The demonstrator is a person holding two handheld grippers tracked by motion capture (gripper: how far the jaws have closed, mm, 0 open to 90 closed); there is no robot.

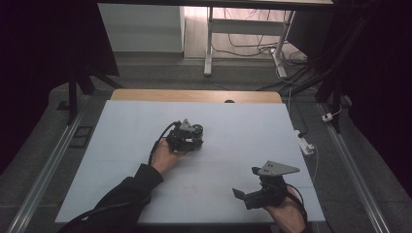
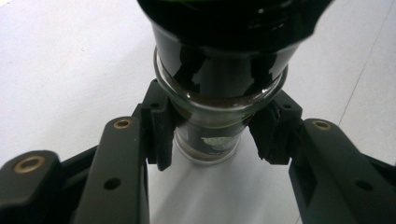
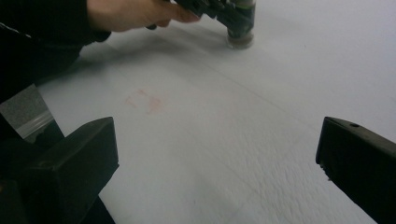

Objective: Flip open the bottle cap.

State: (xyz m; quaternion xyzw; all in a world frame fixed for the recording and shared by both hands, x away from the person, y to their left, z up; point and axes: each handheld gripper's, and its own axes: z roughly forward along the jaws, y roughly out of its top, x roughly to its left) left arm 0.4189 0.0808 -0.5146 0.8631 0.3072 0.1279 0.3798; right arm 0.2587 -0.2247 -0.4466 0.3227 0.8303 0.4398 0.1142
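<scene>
A small glass jar (image 2: 219,93) with dark contents stands upright on the white table sheet (image 1: 243,131), near its middle. My left gripper (image 2: 212,135) is shut on the jar's lower part, a black pad pressing on each side. From above, that gripper (image 1: 187,137) and the jar (image 1: 197,130) sit left of centre, held by a hand in a dark sleeve. My right gripper (image 1: 246,182) is at the front right, its jaws wide apart with nothing between them. In the right gripper view its own jaws (image 3: 215,154) frame bare sheet, with the jar (image 3: 240,32) farther off at the top.
A faint pink stain (image 3: 147,101) marks the sheet near the front. A wooden strip (image 1: 194,95) borders the far edge. A white power strip (image 1: 305,142) with cables lies off the right side. Metal rails run along both sides on the floor.
</scene>
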